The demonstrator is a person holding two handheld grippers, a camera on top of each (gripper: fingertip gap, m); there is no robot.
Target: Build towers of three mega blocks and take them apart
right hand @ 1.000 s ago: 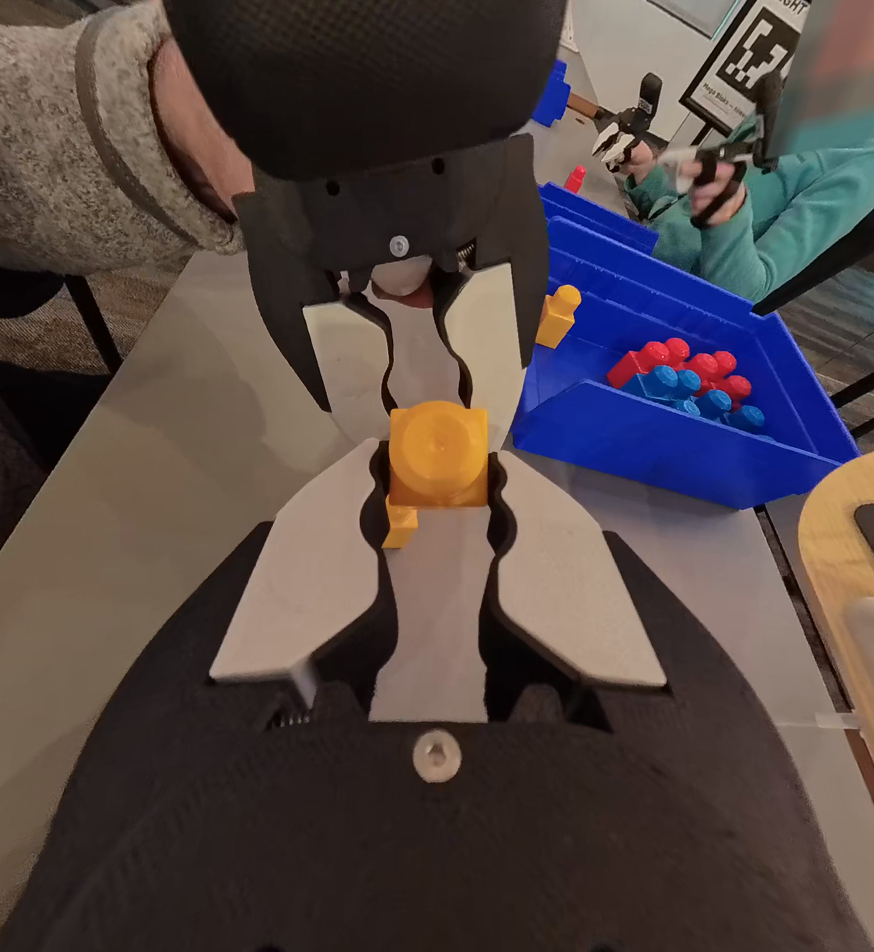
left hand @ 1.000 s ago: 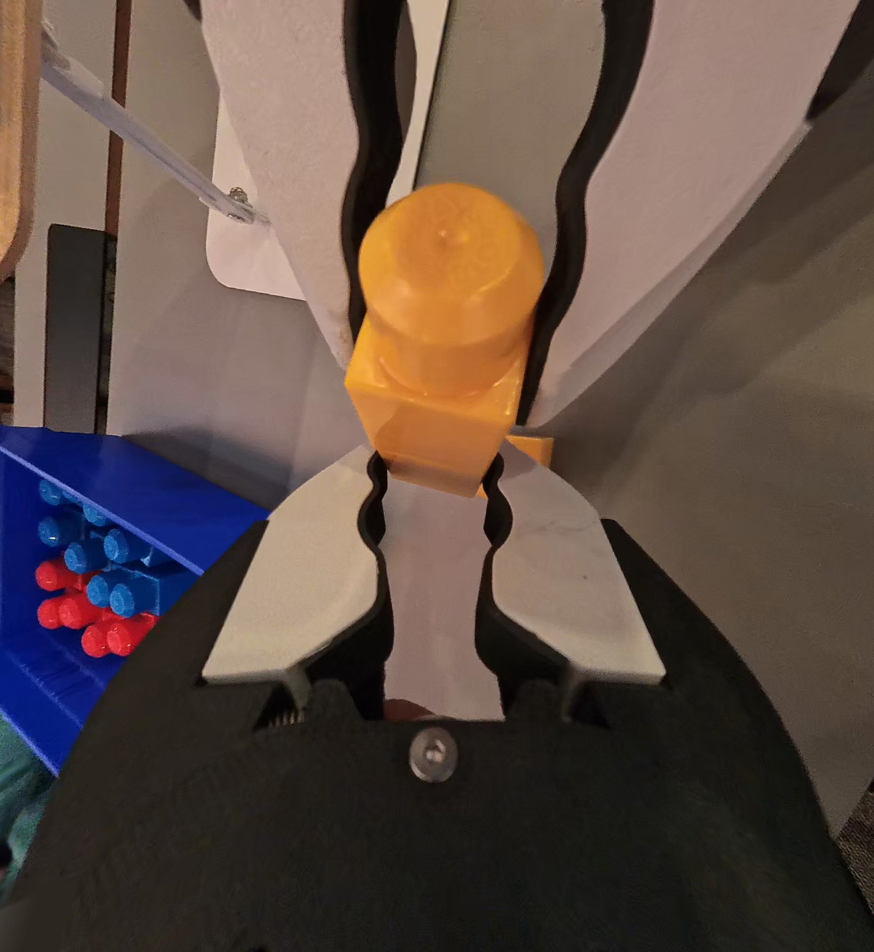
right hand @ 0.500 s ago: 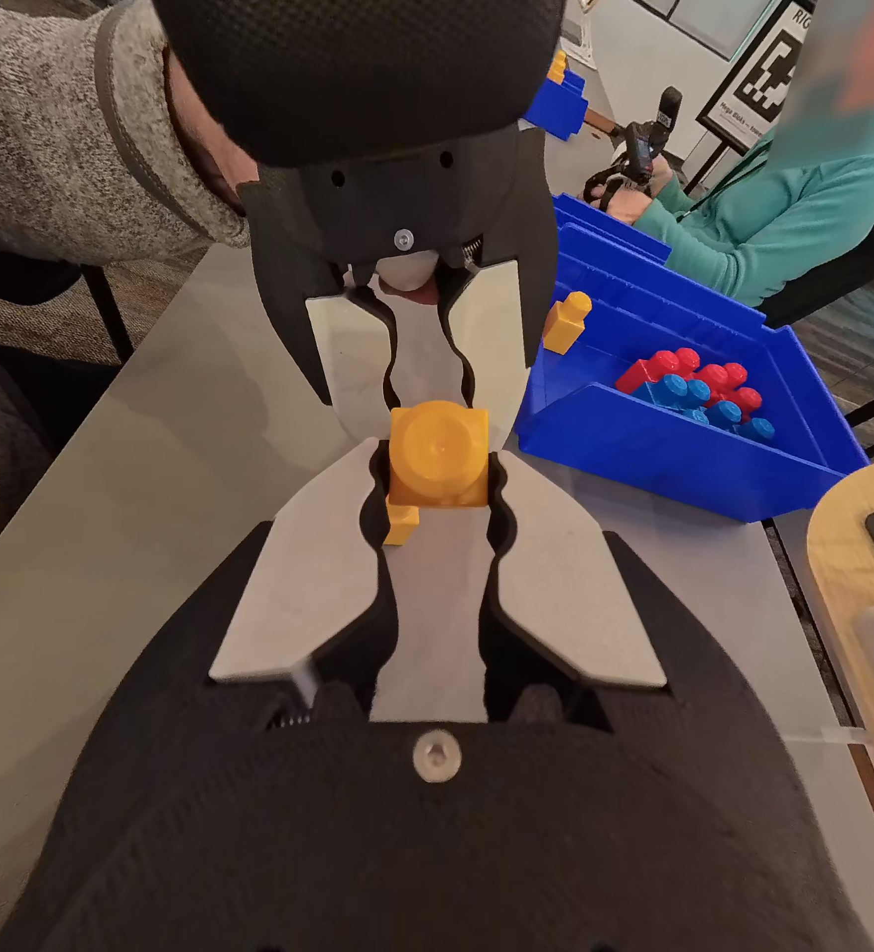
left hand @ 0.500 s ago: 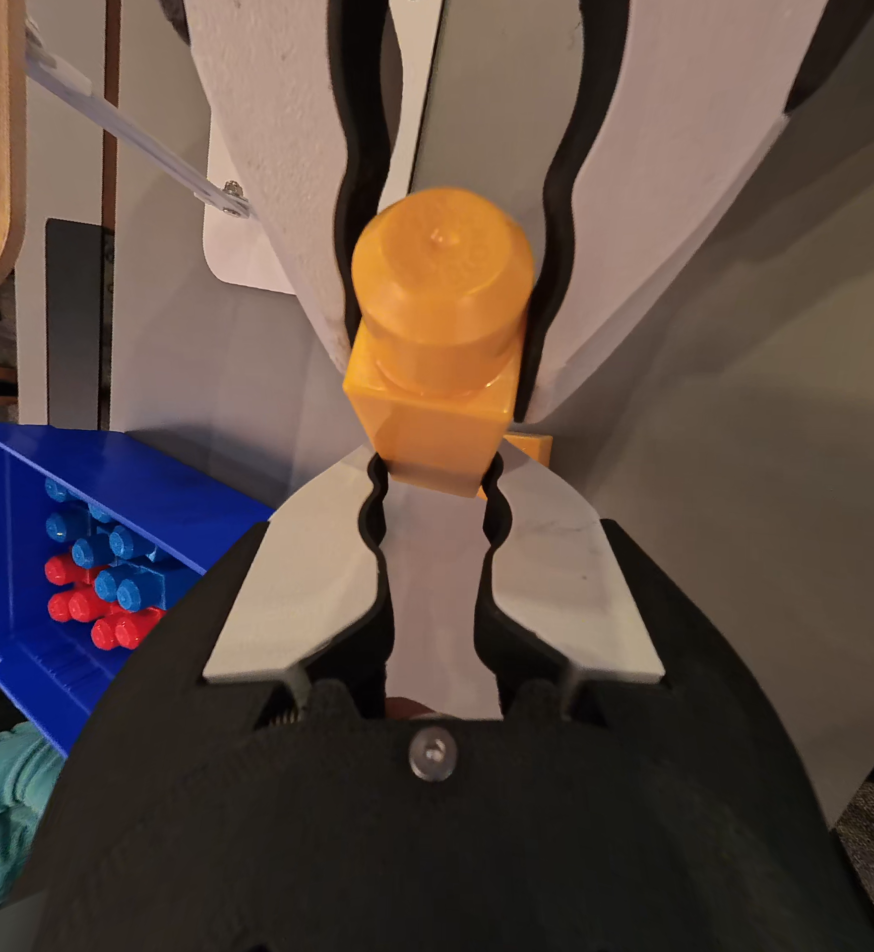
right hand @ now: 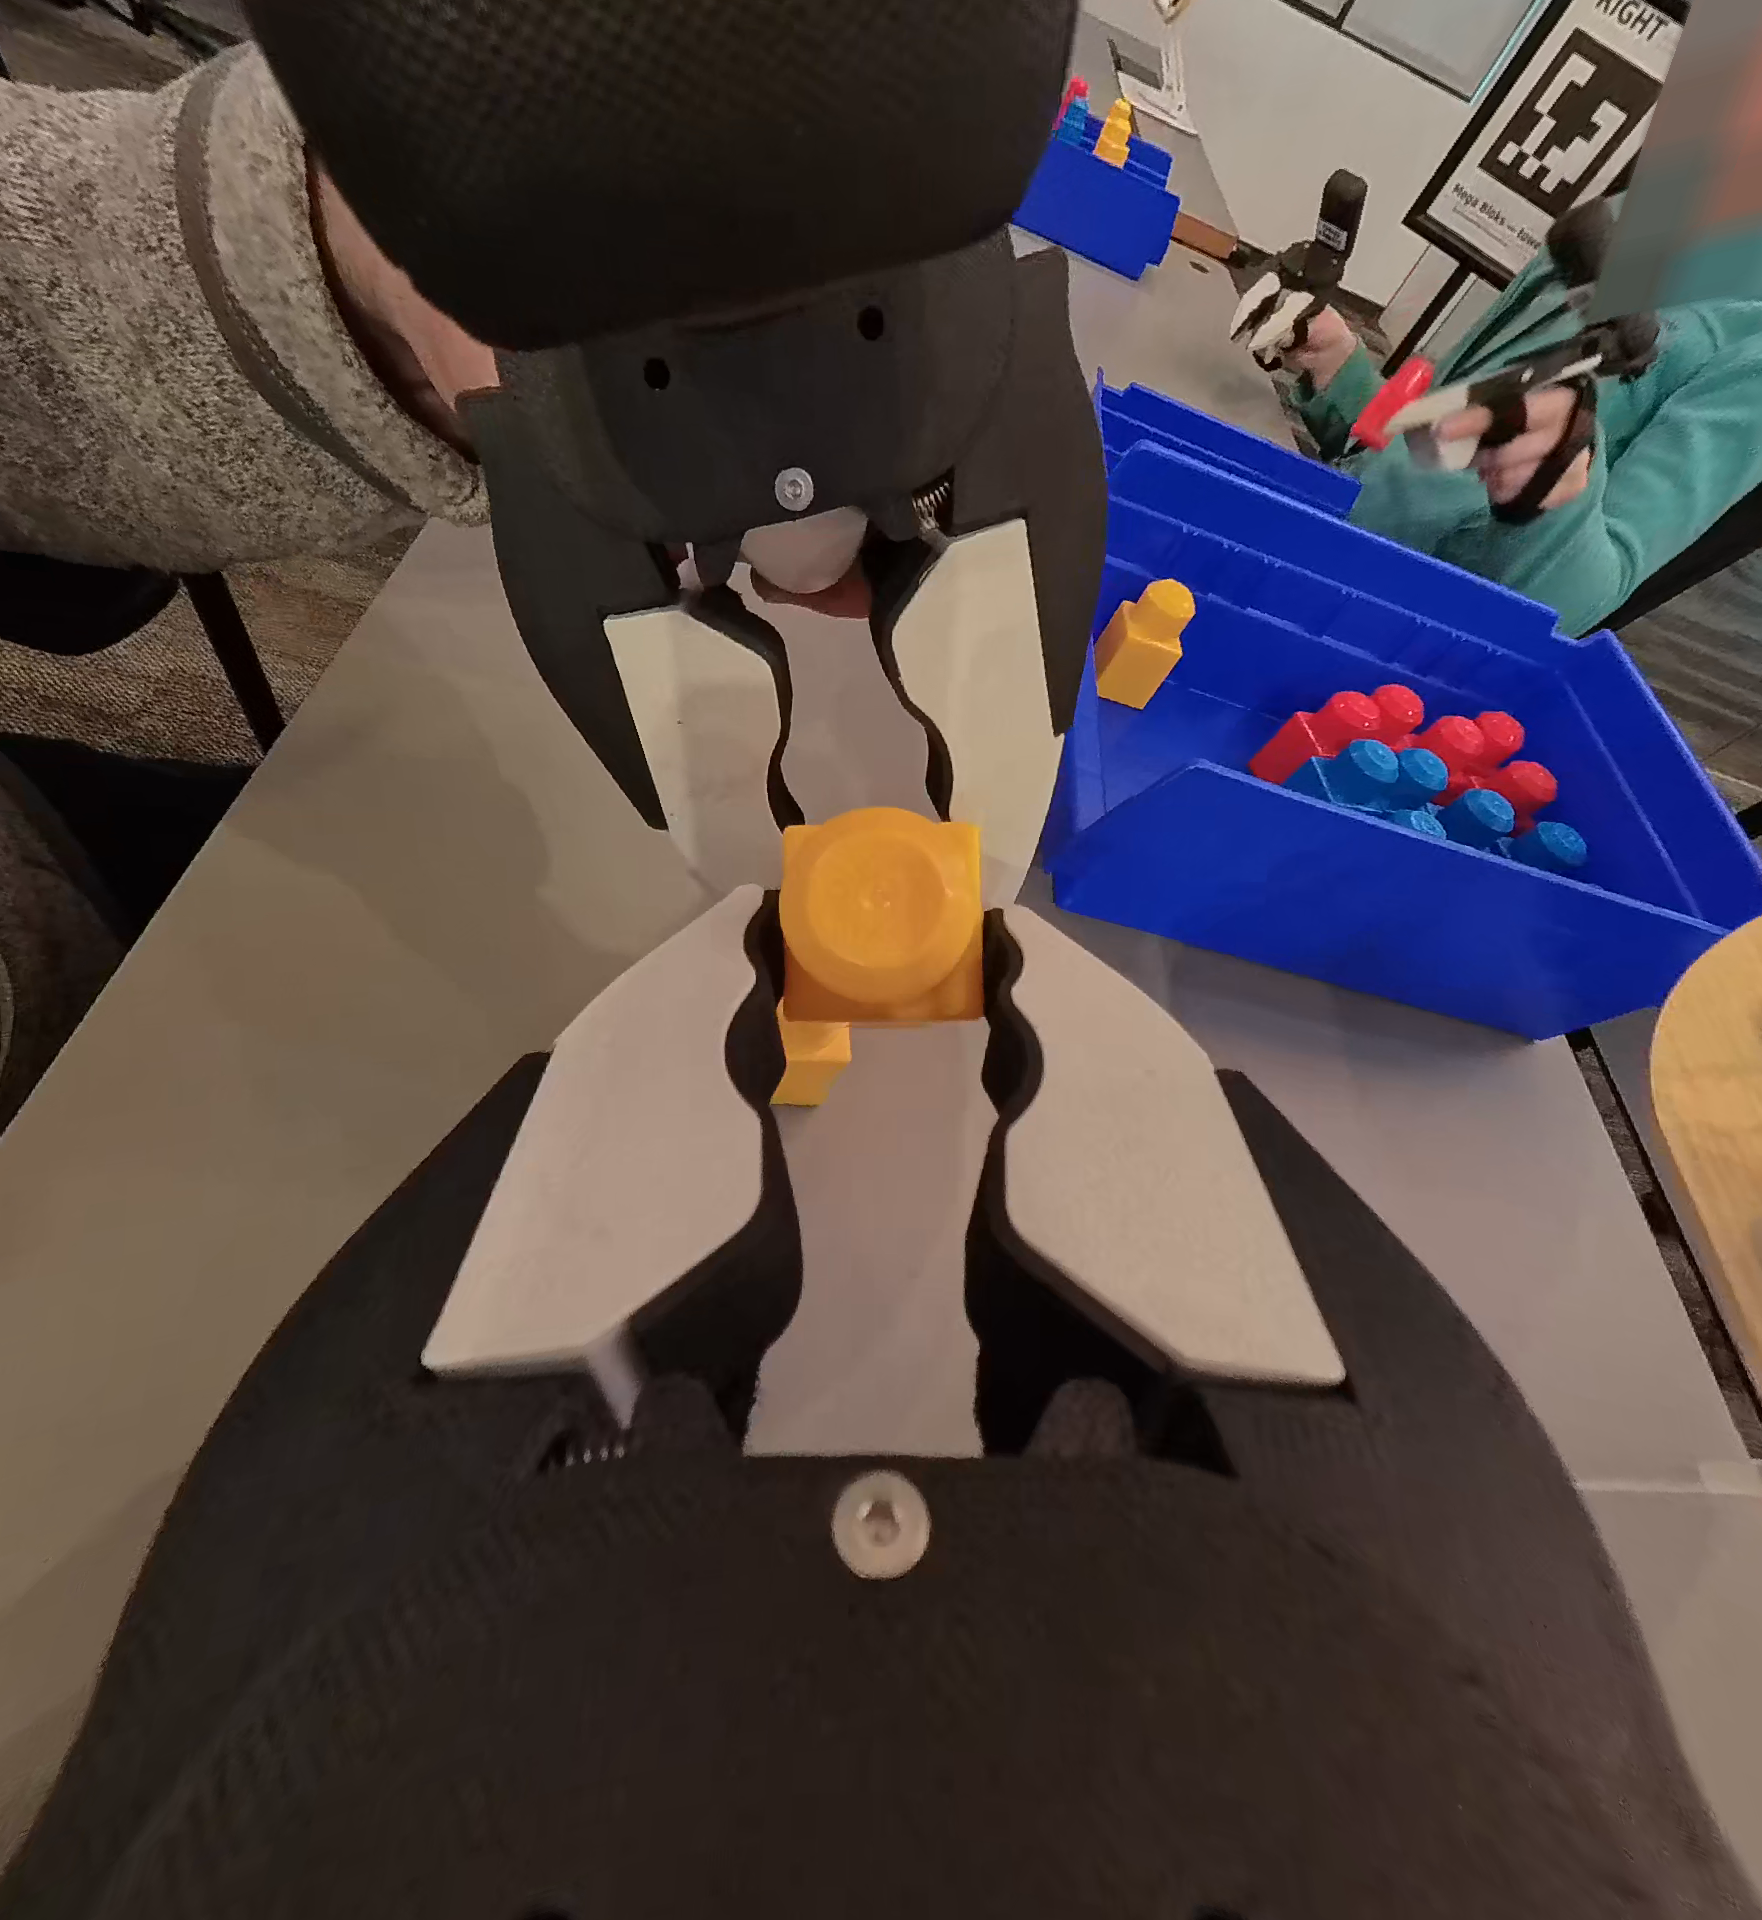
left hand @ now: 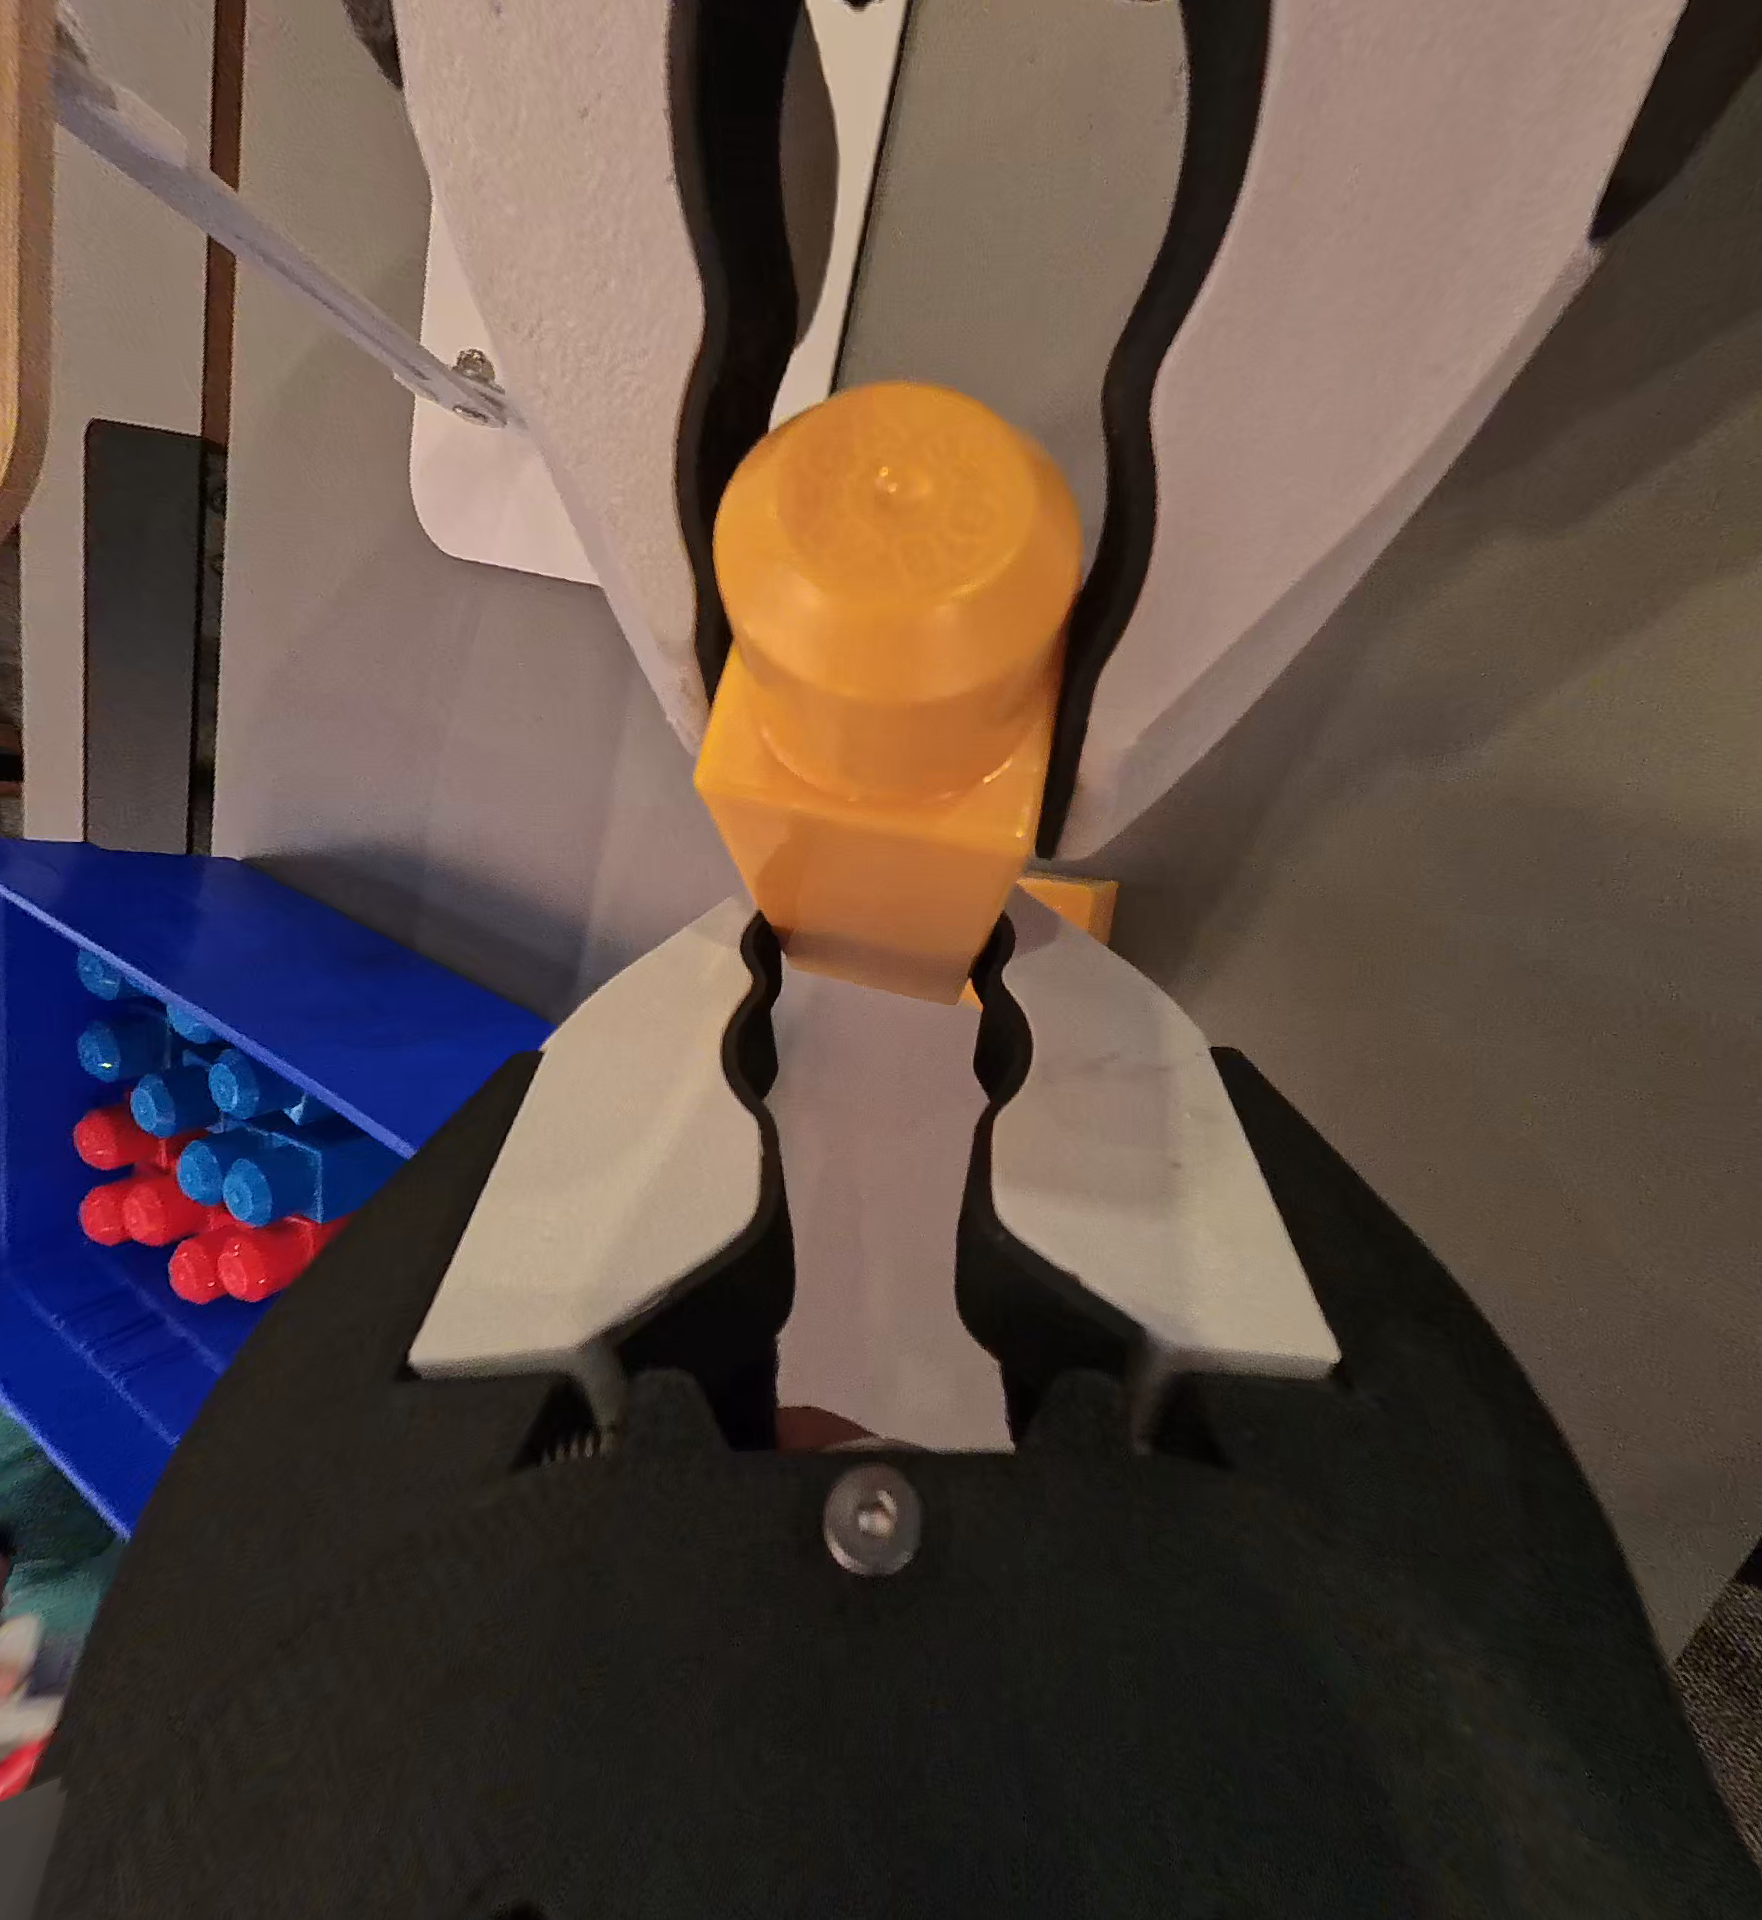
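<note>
A yellow block, stud up, is held above the grey table by both grippers from opposite sides. My right gripper is shut on its body. My left gripper comes in from the far side, and its tips meet the same block. In the left wrist view my left gripper pinches the near lower edge of the block. The right gripper clamps the block's sides there. Another yellow block shows lower down, partly hidden. I cannot tell if it is joined to the held one.
A blue bin to the right holds red and blue blocks and a yellow block. A second blue bin stands farther back. A person in teal works beyond. A wooden board lies at the right edge. Spacing between my two grippers at the tips: around 5 centimetres.
Both grippers keep the same hold on the yellow block. The pair has shifted only slightly against the bin. The person in teal has moved their hands.
</note>
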